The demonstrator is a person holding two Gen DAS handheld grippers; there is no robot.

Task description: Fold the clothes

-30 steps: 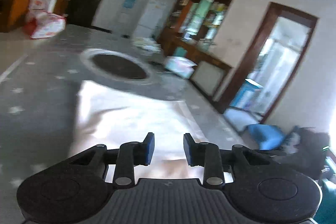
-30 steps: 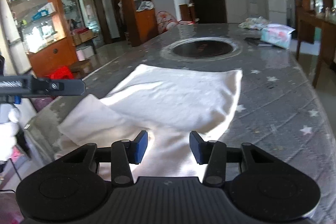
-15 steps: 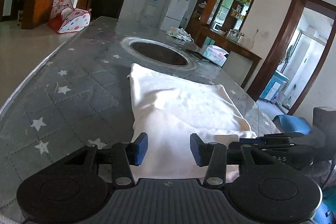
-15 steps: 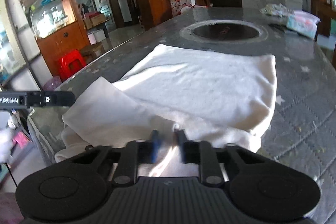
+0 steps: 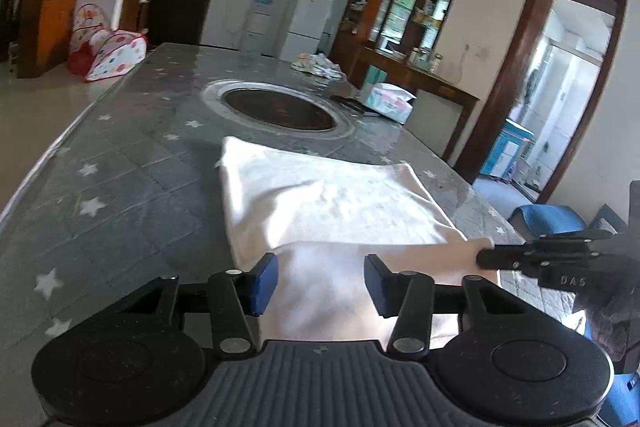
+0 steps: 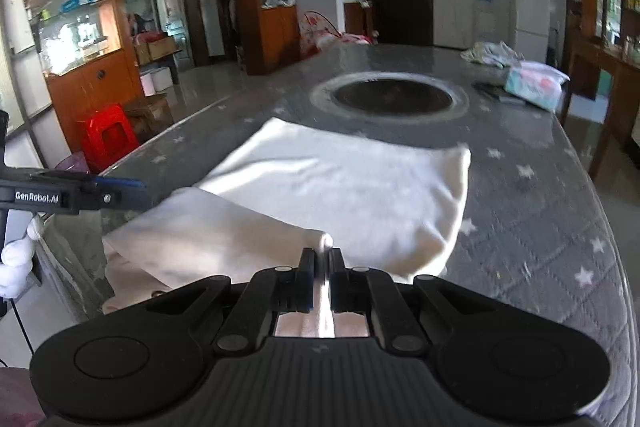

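cloth: a cream-white garment [image 6: 352, 195] lies flat on the grey star-print table [image 6: 552, 227], its near end hanging over the table edge toward the person, with a round dark inset in the table just past its far end

right hand-held gripper [image 6: 320, 267]: jaws pinched tight on a bunched bit of the garment's near edge, fabric squeezed between the pads

left hand-held gripper [image 5: 318, 281]: jaws part open with cloth under and between them, but the pads aren't pressing on it, so no grip on that side

step: looks like the pick-up before a fold, one corner caught, the other one not yet

next: my guess, the left needs to close on its bit of the near edge, then both lift together and carry it toward the far end

watch out: lifting on one side only would probably drag the thing crooked
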